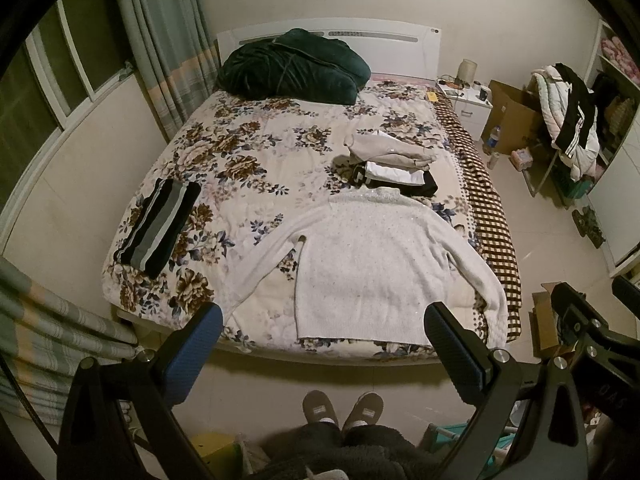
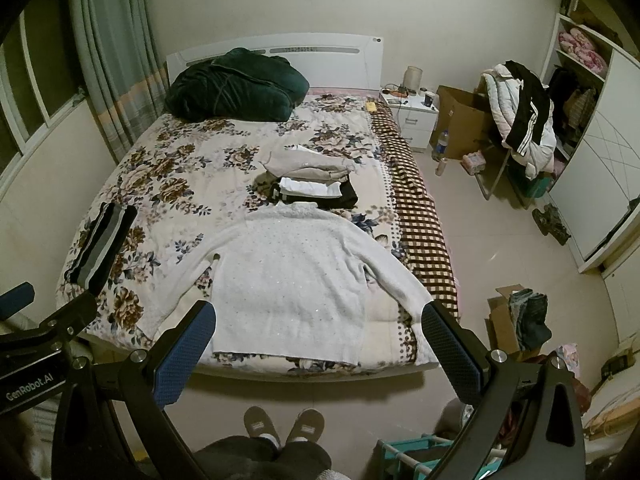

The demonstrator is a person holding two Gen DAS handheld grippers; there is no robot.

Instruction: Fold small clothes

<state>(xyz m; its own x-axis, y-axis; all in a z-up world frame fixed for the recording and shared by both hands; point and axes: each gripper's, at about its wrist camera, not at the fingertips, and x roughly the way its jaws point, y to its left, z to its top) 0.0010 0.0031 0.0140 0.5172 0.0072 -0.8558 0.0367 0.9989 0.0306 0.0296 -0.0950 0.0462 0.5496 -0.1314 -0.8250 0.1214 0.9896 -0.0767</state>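
A white knit sweater (image 1: 372, 260) (image 2: 292, 272) lies flat on the floral bedspread (image 1: 248, 160) (image 2: 168, 168), hem toward the foot of the bed, both sleeves spread outward. Behind its collar sits a stack of folded clothes (image 1: 394, 162) (image 2: 316, 180), beige on top, white and black below. A folded striped garment (image 1: 160, 224) (image 2: 102, 244) rests at the bed's left edge. My left gripper (image 1: 324, 320) hangs open above the foot of the bed, nothing between its fingers. My right gripper (image 2: 320, 320) is likewise open and empty, held beside the left one.
A dark green blanket (image 1: 292, 66) is heaped at the headboard. A checked blanket (image 1: 492, 216) runs along the bed's right edge. A white nightstand (image 2: 412, 118), cardboard boxes (image 2: 460, 120), a clothes-laden chair (image 2: 520, 120) and wardrobe stand right. A person's slippered feet (image 1: 342, 408) stand at the bed's foot.
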